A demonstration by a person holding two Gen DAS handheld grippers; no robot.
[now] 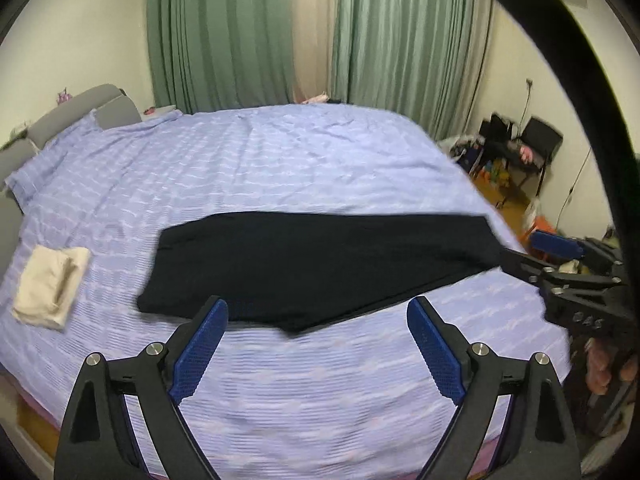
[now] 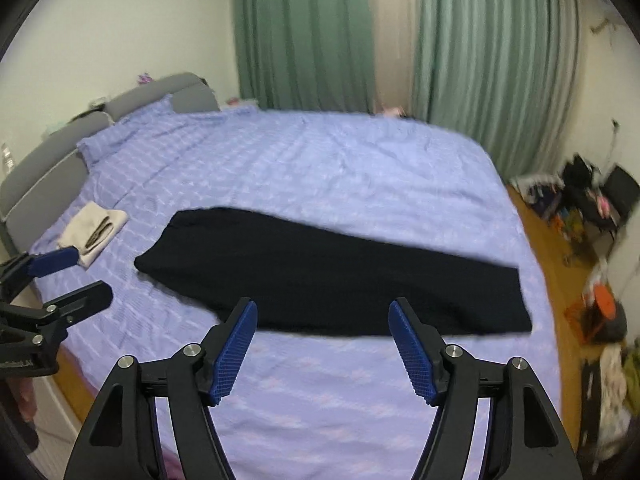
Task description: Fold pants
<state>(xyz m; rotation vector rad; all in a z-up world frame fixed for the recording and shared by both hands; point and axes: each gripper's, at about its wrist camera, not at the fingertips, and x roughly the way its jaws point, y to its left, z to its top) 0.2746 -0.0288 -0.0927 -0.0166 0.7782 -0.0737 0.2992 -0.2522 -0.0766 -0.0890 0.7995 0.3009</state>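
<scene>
Your left gripper [image 1: 318,316] and right gripper [image 2: 322,318] hang with jaws apart, holding nothing, above the bed's [image 1: 280,168] near edge, where black pants [image 1: 320,264] lie flat, lengthwise.

Black pants [image 1: 320,264], lavender striped bedspread [image 1: 280,168]

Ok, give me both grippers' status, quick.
Left gripper: open, holding nothing, above the bedspread just short of the black pants.
Right gripper: open, empty, also short of the pants.
</scene>
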